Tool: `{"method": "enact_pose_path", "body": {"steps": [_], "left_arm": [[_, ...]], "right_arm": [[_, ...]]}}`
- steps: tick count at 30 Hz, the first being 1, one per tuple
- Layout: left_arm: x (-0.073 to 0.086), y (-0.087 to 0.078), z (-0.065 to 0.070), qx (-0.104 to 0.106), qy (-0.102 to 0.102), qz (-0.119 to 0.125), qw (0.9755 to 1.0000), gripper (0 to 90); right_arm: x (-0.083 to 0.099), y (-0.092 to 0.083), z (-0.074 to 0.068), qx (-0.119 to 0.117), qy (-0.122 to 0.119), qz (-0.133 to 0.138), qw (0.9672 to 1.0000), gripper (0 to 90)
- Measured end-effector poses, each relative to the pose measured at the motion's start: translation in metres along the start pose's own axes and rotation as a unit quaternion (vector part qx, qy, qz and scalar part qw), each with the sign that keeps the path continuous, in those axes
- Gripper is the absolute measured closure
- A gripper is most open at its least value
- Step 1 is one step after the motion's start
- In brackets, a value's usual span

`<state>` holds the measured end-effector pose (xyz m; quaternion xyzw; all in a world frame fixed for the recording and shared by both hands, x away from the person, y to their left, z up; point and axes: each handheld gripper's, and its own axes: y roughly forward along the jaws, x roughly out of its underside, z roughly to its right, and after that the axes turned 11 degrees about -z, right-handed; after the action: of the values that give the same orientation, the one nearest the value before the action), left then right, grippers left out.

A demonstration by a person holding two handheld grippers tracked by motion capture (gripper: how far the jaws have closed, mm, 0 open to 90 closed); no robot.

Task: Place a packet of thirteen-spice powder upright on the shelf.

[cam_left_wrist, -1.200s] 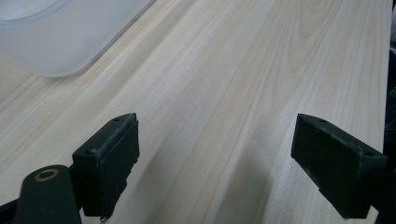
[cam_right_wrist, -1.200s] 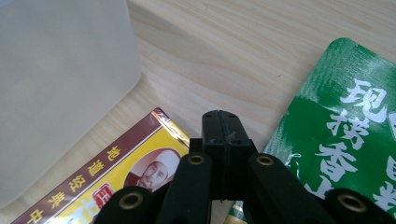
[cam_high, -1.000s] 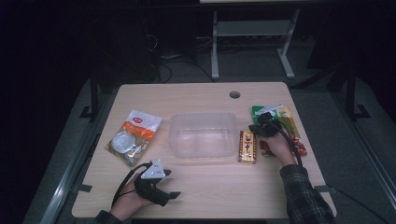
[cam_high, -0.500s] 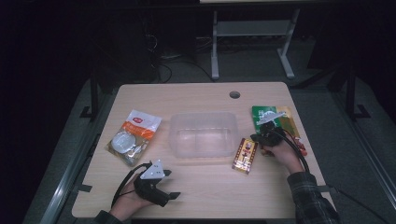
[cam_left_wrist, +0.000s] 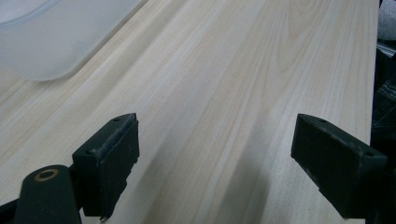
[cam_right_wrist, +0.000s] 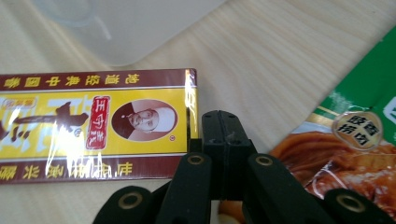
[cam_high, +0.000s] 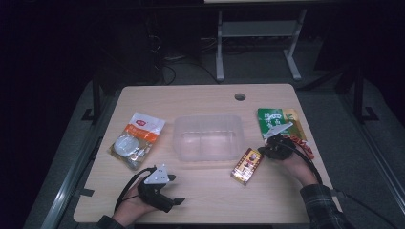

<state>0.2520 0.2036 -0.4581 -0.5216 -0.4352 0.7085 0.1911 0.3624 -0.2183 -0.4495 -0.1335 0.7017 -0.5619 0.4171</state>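
Clenched right gripper [cam_high: 263, 153] nudges the yellow box [cam_high: 247, 165] at its nine o'clock; the box may skid aside, missing the clear bin [cam_high: 207, 137].

A glossy film-wrapped yellow and maroon cardboard box [cam_right_wrist: 93, 123] lies on the matt pale wooden table [cam_high: 200, 100], beside a frosted translucent plastic tub [cam_high: 207, 137] and a shiny green foil packet [cam_high: 277, 119].

Person's left tool [cam_high: 165, 191] rests low at near worktop [cam_high: 200, 98] edge, jaws spread wide, nothing between. Right tool [cam_high: 267, 149] held farther out, jaws pressed together, empty; plaid sleeve [cam_high: 321, 205] behind.
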Motion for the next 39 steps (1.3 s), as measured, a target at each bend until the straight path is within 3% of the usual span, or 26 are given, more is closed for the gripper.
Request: {"method": "enact_pose_path", "body": {"steps": [16, 24, 39], "left_arm": [[-0.001, 0.001, 0.002, 0.002, 0.007, -0.005, 1.0000, 14.7], [-0.001, 0.002, 0.003, 0.000, 0.014, -0.009, 0.9999, 14.7], [-0.002, 0.003, 0.004, 0.003, 0.024, -0.010, 0.9997, 14.6]], "right_arm": [[0.020, -0.010, -0.027, -0.028, -0.024, -0.003, 0.9993, 90.0], [0.027, -0.011, -0.047, -0.056, -0.040, -0.004, 0.9976, 90.0], [0.017, -0.009, -0.068, -0.090, -0.070, 0.006, 0.9934, 90.0]]}}
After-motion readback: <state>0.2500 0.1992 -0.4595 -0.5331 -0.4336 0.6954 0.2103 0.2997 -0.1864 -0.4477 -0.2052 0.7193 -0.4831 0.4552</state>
